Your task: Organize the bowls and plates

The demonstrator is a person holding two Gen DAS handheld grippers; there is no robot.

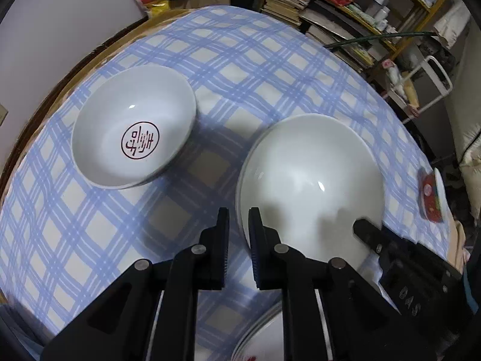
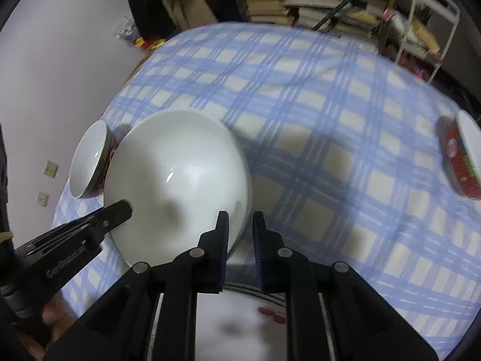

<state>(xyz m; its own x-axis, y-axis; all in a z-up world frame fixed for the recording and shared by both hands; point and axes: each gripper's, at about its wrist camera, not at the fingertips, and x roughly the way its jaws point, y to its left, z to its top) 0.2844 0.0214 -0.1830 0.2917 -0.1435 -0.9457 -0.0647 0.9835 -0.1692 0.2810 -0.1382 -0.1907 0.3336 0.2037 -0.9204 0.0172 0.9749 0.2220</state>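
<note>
A large plain white bowl (image 1: pixel 312 180) sits low over the blue checked cloth, between both grippers. My left gripper (image 1: pixel 238 210) straddles its left rim with one finger inside and one outside. A sliver of cloth shows between the outer finger and the rim, so the pads do not press. My right gripper (image 2: pixel 240 213) is shut on the opposite rim of the bowl (image 2: pixel 180 180). Under both grippers lies a stack of white plates (image 1: pixel 258 340) with red marks (image 2: pixel 270 313). A smaller white bowl (image 1: pixel 132 132) with a round red mark inside stands to the left.
A red-patterned bowl (image 2: pixel 463 159) stands near the cloth's right edge. The brown table rim (image 1: pixel 60 90) shows at the left, with a wall behind it. Shelves of books (image 1: pixel 288 3) and a white rack (image 2: pixel 433 21) stand beyond the far edge.
</note>
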